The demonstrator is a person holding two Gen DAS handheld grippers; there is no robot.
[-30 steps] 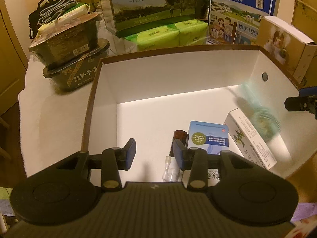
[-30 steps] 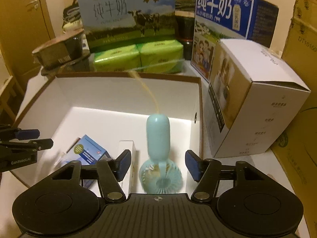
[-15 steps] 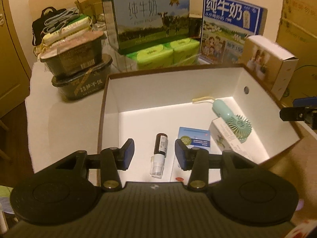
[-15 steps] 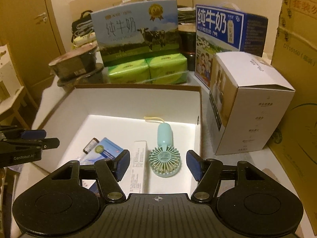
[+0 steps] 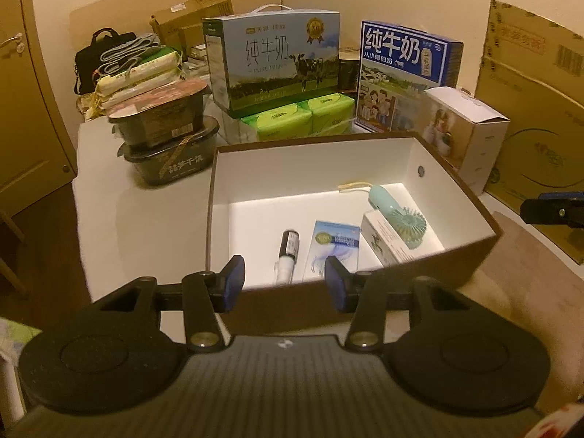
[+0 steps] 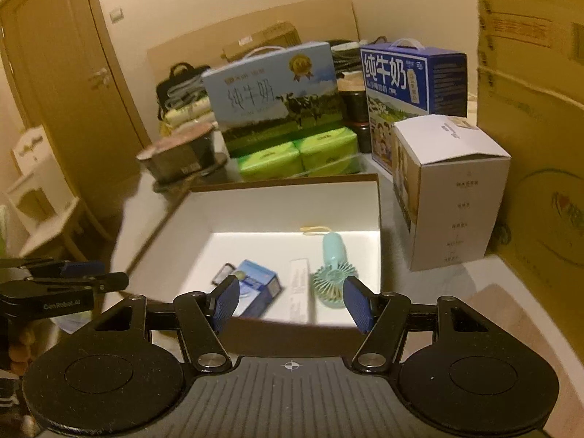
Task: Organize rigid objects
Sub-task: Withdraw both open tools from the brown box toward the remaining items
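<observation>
- Both grippers have pulled back from the box [image 5: 471, 252]; the fan [image 5: 398, 215] now lies inside.
- Left gripper [image 5: 284, 279] and right gripper [image 6: 292, 303]: fingers spread, empty.
- Risk: the fan leans on the carton [image 5: 383, 241]; a nudge could slide it.

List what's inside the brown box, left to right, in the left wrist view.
Small dark bottle → blue carton → white carton → mint handheld fan, which lies partly on the white carton, all inside the brown box.
</observation>
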